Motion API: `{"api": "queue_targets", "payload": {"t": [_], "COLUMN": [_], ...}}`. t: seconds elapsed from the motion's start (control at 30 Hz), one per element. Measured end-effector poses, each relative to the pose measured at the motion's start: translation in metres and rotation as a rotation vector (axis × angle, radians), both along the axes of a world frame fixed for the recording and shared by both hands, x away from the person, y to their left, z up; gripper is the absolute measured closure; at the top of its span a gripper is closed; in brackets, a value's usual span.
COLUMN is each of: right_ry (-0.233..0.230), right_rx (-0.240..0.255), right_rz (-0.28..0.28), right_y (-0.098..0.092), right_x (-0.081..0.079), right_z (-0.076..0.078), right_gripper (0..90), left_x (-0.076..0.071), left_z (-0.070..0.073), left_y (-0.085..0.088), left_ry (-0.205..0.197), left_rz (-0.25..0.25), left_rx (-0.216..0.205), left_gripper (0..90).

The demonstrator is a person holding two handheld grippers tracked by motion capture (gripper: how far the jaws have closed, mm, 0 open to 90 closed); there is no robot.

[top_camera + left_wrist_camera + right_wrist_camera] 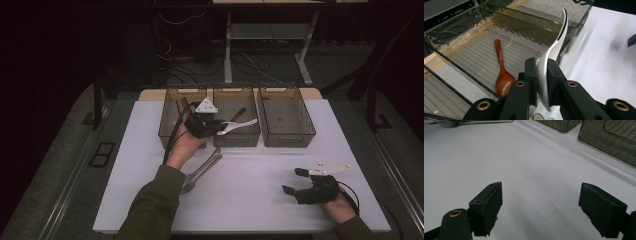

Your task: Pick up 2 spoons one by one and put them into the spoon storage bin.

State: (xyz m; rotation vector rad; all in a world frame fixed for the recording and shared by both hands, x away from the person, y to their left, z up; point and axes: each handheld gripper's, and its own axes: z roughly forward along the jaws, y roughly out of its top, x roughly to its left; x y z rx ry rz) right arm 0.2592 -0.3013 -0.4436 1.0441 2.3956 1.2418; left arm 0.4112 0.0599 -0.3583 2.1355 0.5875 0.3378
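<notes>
My left gripper (216, 126) is shut on a pale, shiny spoon (239, 125), held over the front of the middle bin (235, 140) in a row of three smoked-plastic bins. In the left gripper view the spoon (552, 53) stands up between the pads (531, 72), its handle pointing away. A brown wooden spoon (501, 72) lies on the ribbed floor of the bin (461, 25) below. My right gripper (293, 180) rests low over the white table at the near right, jaws open with nothing between them (541, 202).
Metal cutlery (202, 169) lies on the white mat (260, 200) just in front of the left bin (167, 125); a fork (461, 123) shows in the right gripper view. The right bin (286, 135) looks empty. Table legs and cables lie beyond the table.
</notes>
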Motion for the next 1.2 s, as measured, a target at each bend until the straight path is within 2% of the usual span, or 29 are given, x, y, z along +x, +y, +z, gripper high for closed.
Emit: {"api": "queue_targets", "payload": {"t": [0.1,0.2,0.57,0.73,0.83,1.2], "right_ry": [0.0,0.0,-0.001,-0.002,-0.002,-0.002], "right_rx": [-0.001,0.0,0.001,0.001,0.002,0.002], "right_rz": [0.001,0.001,0.0,-0.002,-0.002,-0.001], "right_y": [0.0,0.0,0.0,-0.001,-0.001,-0.001], "right_x": [0.0,0.0,0.0,0.0,0.0,-0.001], "right_z": [0.0,0.0,0.0,0.0,0.0,0.0], "right_gripper": [18.9,18.9,18.9,18.9,18.9,18.9], "left_x": [0.007,0.014,0.027,0.03,0.029,0.026], "left_z": [-0.004,-0.008,-0.023,-0.024,-0.023,-0.017], "left_y": [-0.004,-0.007,-0.012,-0.015,-0.016,-0.014], "left_ry": [0.011,0.016,0.049,0.052,0.042,0.04], "left_rz": [0.019,0.026,0.053,0.064,0.07,0.071], "left_rx": [0.003,0.026,0.077,0.069,0.043,0.018], "left_gripper": [80.3,80.3,80.1,78.3,74.0,63.2]}}
